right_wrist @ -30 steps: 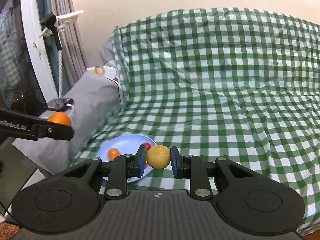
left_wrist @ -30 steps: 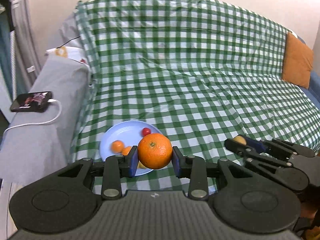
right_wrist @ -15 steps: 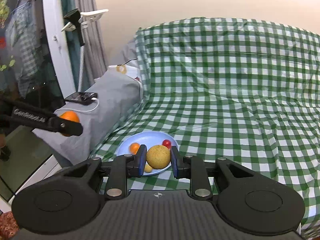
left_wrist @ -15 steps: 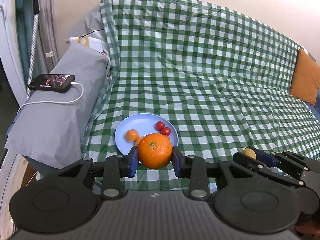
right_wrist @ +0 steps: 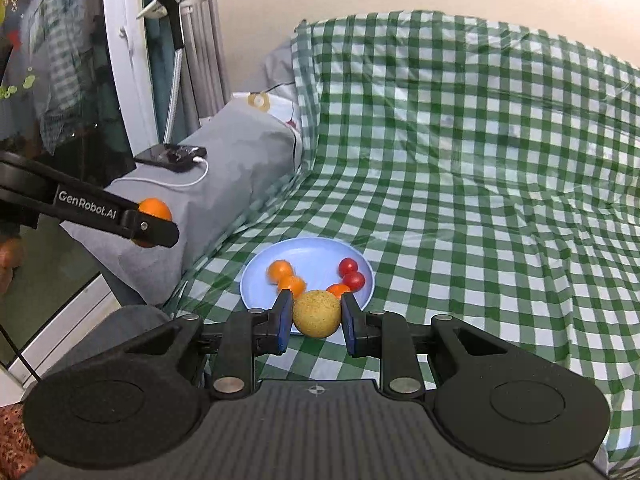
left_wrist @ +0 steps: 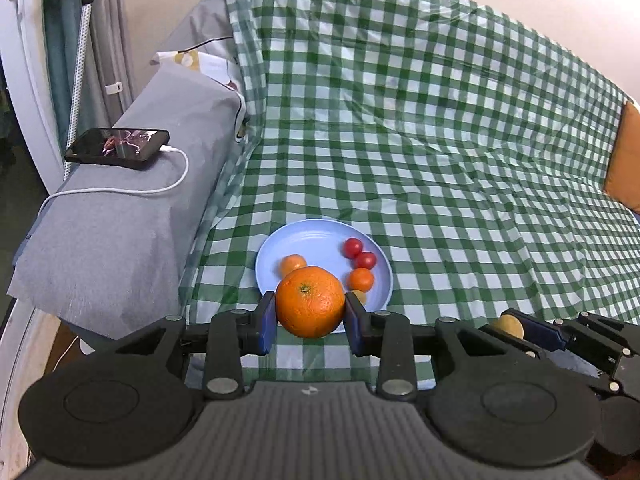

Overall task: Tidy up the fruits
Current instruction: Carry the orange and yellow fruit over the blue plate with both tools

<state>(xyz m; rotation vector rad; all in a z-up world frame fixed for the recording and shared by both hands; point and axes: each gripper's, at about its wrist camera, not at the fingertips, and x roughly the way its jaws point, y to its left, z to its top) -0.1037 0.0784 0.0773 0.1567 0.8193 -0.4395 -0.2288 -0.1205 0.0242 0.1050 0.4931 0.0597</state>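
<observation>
My left gripper [left_wrist: 310, 316] is shut on a large orange [left_wrist: 310, 302], held just before the near rim of a light blue plate [left_wrist: 312, 244]. The plate lies on the green checked cloth and holds small oranges [left_wrist: 293, 264] and two cherry tomatoes [left_wrist: 353, 247]. My right gripper [right_wrist: 316, 316] is shut on a round yellow fruit [right_wrist: 316, 313], also at the plate's [right_wrist: 308, 252] near rim. The right gripper shows at the lower right of the left wrist view [left_wrist: 520, 330]. The left gripper with its orange [right_wrist: 154, 210] shows at the left of the right wrist view.
A green checked cloth [left_wrist: 420, 140] covers the sofa. A grey armrest [left_wrist: 132, 216] at the left carries a phone [left_wrist: 118, 148] on a white cable. An orange cushion [left_wrist: 624, 160] sits at the far right. A window frame and lamp stand [right_wrist: 176, 40] are at the left.
Both grippers have swung left and come nearer the plate, each still holding its fruit. The plate now shows more to the centre of both views.
</observation>
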